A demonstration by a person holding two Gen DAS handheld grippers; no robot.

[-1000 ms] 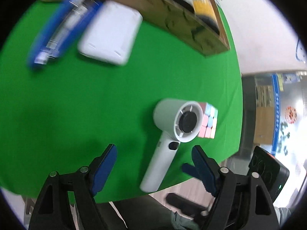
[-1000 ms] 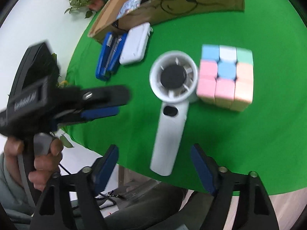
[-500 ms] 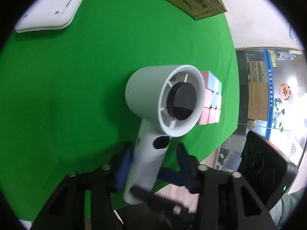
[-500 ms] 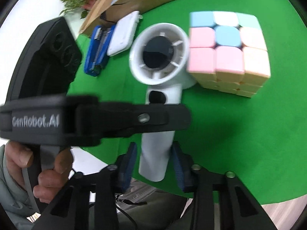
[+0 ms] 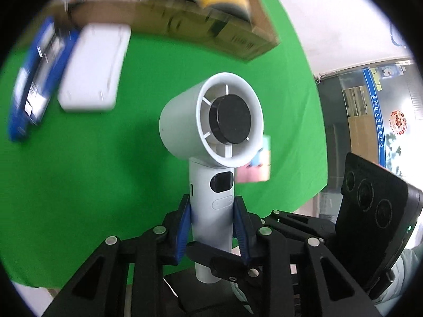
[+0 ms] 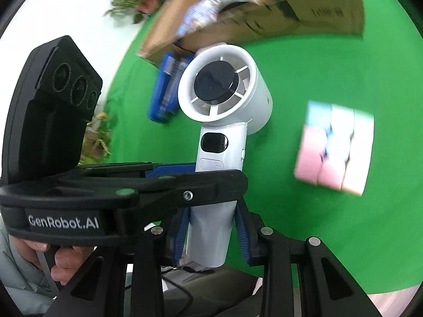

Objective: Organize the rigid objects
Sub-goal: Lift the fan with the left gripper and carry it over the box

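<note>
Two grippers (image 5: 212, 224) (image 6: 212, 231), handheld fan (image 5: 211, 142), "GenRobot.AI"

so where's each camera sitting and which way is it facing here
Left wrist: sits on the left claw, looking down along its fingers at the white handheld fan it grips by the handle over the green table; the right claw's black body shows at right.
Right wrist: sits on the right claw, gripping the same handle lower down; the left claw and a hand show at left.
Both share the fan, cardboard box, blue stapler and pastel cube.
</note>
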